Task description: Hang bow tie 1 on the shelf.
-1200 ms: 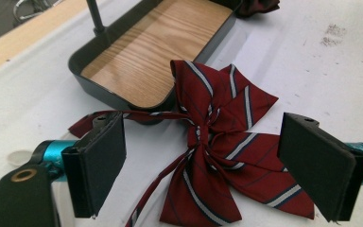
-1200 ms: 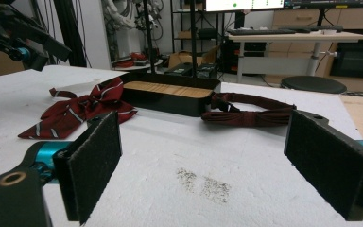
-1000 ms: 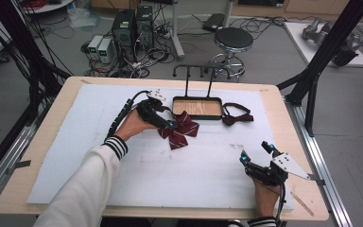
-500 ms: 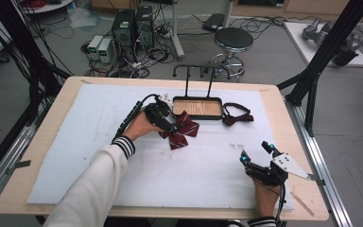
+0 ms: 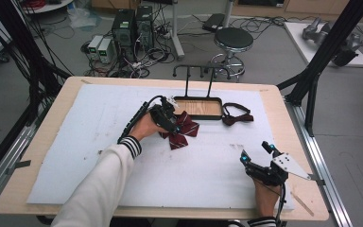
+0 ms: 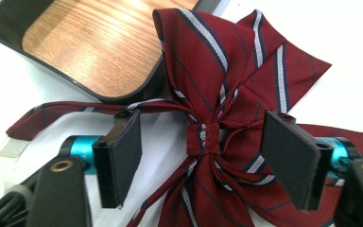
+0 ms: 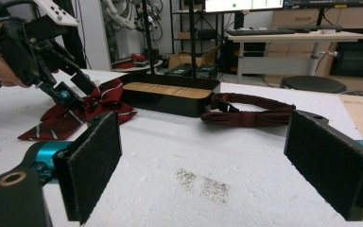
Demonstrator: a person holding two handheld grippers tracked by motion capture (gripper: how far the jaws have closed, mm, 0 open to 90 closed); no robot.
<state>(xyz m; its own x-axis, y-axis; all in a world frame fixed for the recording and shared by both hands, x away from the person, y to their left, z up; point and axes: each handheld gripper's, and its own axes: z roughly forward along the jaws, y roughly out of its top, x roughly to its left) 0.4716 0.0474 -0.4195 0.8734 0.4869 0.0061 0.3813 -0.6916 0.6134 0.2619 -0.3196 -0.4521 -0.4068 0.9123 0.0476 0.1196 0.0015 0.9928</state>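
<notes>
Your dark red striped fabric bow tie (image 6: pixel 217 127) lies flat on white foam, touching the black wood-bottomed tray (image 6: pixel 82 45); plain maroon bow tie (image 5: pixel 237 116) just right of tray.

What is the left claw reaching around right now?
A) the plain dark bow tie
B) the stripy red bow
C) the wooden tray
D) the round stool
B. In the left gripper view, the open left claw has one jaw on each side of the knot of the stripy red bow; the wooden tray lies beside the bow, outside the jaws.
</notes>
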